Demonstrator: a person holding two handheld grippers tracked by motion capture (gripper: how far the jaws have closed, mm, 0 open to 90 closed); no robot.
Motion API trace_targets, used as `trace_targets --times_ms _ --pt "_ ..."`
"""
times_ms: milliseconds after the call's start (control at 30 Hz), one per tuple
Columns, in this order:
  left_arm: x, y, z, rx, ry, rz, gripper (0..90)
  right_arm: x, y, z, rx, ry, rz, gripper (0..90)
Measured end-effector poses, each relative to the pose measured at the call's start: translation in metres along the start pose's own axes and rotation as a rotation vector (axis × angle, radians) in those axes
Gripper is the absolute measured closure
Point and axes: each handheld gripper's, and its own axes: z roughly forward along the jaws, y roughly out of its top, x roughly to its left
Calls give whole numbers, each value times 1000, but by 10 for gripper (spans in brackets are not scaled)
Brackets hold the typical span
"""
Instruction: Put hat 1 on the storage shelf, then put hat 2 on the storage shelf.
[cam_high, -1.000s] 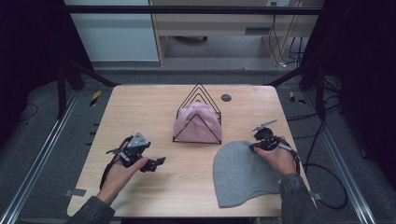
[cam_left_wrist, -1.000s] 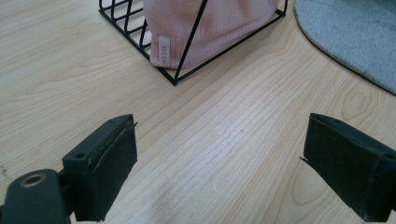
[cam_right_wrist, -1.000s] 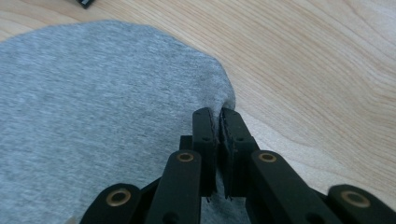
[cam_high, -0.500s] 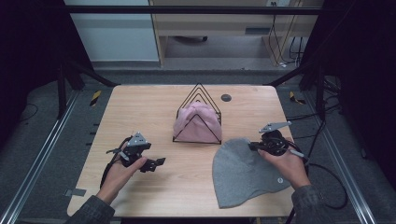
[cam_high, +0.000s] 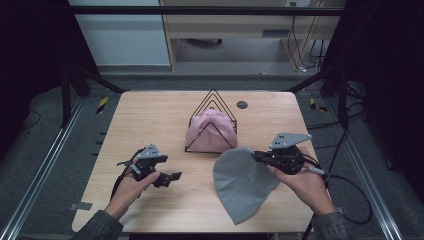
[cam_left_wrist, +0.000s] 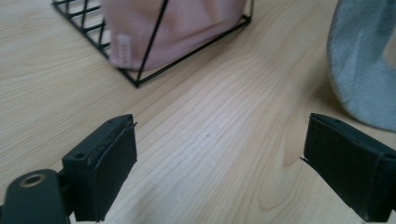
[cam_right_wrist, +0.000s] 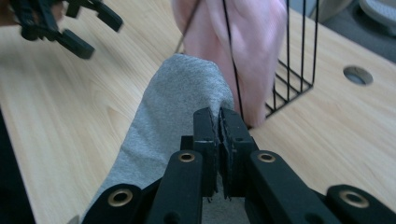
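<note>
Your right gripper (cam_high: 256, 156) has its jaws pinched together on the upper edge of the grey beanie (cam_high: 243, 184), lifting that edge off the wooden table (cam_high: 150, 115) while the rest of the cloth trails down toward your side, its lower end lying flat near the table's front edge. Right gripper view: the raised grey fold (cam_right_wrist: 180, 93) sits directly in front of the closed jaws, and just past it stands the black wire rack (cam_high: 212, 102) with a pink beanie (cam_high: 211, 132) tucked between its bars. That rack lies close ahead of the lifted edge; whether cloth and wire touch, you cannot tell. Your left gripper (cam_high: 172, 176) rests low over bare table off to the left, jaws spread wide, nothing between them. A round cable hole (cam_high: 242, 104) sits beyond the rack.
</note>
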Motion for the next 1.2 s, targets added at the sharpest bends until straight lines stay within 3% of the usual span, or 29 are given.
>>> trace_targets --times_ms 367,733,1033,1200 --pt "-13 4 1 -51 -111 27 87 22 33 2 -59 13 -73 864" --pt "-13 5 -2 -83 -142 32 87 29 62 1 -101 15 -108 865" --pt "-16 7 -2 -80 -129 49 89 39 90 -10 -139 8 -166 865" --pt "-16 6 -2 -70 -122 52 90 44 105 -9 -137 12 -199 864"
